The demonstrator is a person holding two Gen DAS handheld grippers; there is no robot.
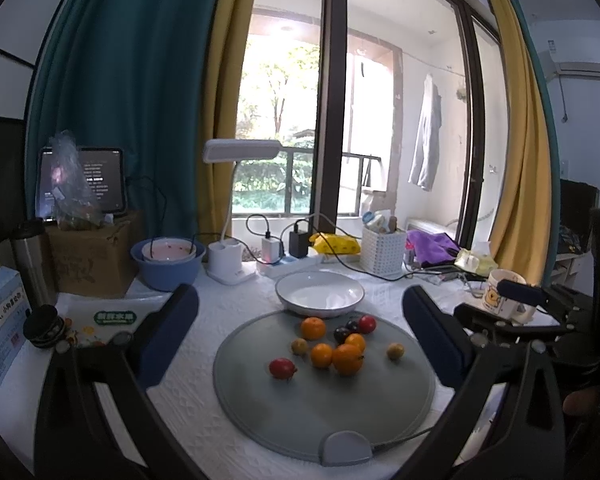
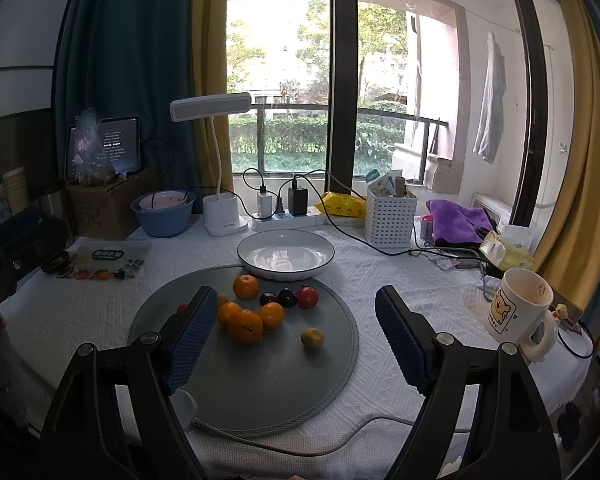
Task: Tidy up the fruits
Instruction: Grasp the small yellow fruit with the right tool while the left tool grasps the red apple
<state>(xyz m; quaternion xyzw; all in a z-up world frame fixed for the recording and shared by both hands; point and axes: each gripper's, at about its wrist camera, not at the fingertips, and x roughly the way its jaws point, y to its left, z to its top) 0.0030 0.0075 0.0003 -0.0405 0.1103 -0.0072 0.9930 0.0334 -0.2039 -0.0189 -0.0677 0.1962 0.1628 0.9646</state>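
Several small fruits lie on a round grey mat (image 1: 300,412) (image 2: 260,384): oranges (image 1: 347,359) (image 2: 245,326), red fruits (image 1: 282,368) (image 2: 308,297), dark plums (image 1: 342,334) (image 2: 287,297) and small yellow fruits (image 1: 395,351) (image 2: 313,338). An empty white plate (image 1: 320,293) (image 2: 286,254) stands just behind the mat. My left gripper (image 1: 300,340) is open and empty, held above the near side of the mat. My right gripper (image 2: 294,332) is open and empty, also above the mat; its left finger (image 2: 192,336) hides part of the fruit.
A white mug (image 1: 506,294) (image 2: 518,312) stands at the right. At the back are a blue bowl (image 2: 162,212), a desk lamp (image 2: 220,208), a power strip (image 2: 288,216), a white basket (image 2: 390,216) and a cardboard box (image 2: 104,208). A cable (image 2: 300,444) runs from the mat.
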